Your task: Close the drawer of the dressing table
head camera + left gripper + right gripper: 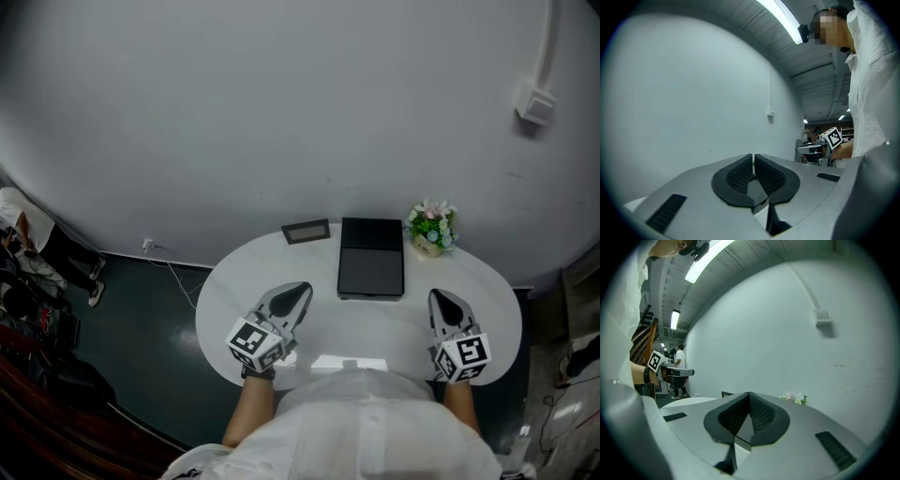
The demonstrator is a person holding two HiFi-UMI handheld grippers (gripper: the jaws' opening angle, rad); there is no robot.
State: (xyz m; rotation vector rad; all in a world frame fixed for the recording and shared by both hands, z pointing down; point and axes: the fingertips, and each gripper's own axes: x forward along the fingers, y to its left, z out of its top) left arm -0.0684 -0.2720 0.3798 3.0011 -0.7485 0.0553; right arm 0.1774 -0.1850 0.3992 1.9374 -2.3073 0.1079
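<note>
**White shirt (375, 422) close, table (234, 300) beyond**

Over the table, the left gripper (300, 291) hangs at 8 o'clock and the right gripper (442, 298) at 4 o'clock. Both are clenched tight and hold nothing. A pale strip (349, 362) at the near edge, 6 o'clock, may be the drawer; I cannot tell. A black box (371, 258) sits at 12, a frame (307, 231) at 11, flowers (431, 227) at 1.

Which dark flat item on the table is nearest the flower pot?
The larger black slab, right beside the flower pot; the smaller one lies farther left.
</note>
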